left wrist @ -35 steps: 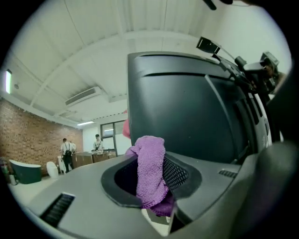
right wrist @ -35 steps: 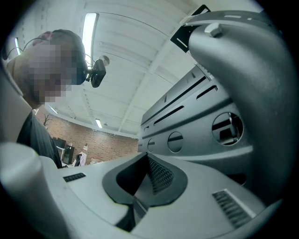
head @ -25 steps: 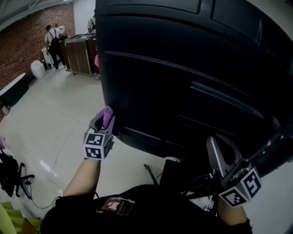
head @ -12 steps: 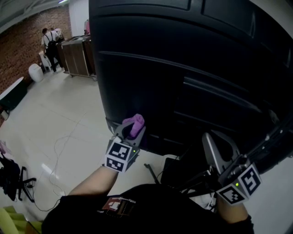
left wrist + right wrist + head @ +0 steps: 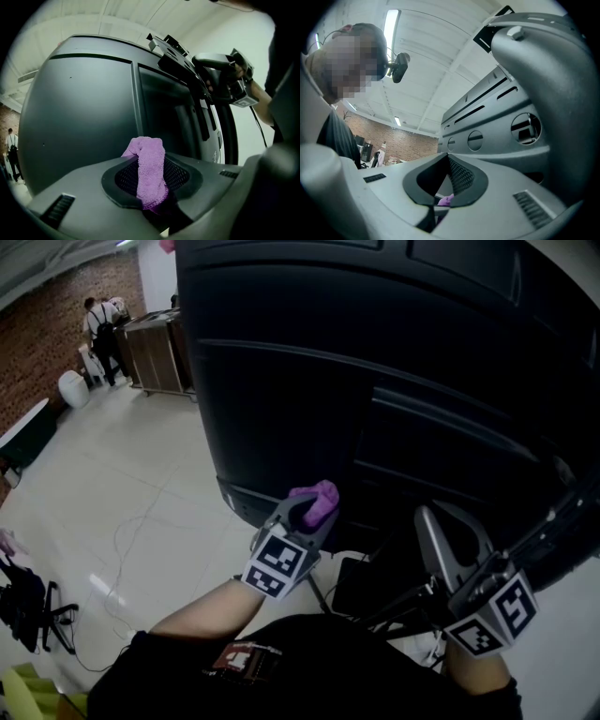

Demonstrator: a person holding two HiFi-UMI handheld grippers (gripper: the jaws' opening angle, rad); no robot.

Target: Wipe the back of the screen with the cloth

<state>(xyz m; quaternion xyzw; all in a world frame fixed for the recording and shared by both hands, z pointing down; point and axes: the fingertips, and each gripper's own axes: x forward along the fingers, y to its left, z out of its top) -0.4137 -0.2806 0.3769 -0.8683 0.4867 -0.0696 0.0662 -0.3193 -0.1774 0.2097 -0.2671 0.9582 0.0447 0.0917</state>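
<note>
The back of the big black screen fills the upper right of the head view. My left gripper is shut on a purple cloth, which it holds against the screen's lower edge. In the left gripper view the cloth hangs folded between the pads, with the dark screen back just beyond it. My right gripper is low at the right beside the screen's stand, its fingers together and nothing seen between them. Its own view shows the grey rear panel and a glimpse of cloth.
Pale tiled floor lies to the left, with thin cables across it and a black stand at the near left. Far back stand a wooden cabinet, a white bin and a person. A black box sits under the screen.
My left gripper has carried the cloth rightwards and a little down along the screen's lower edge. The right gripper has hardly moved.
</note>
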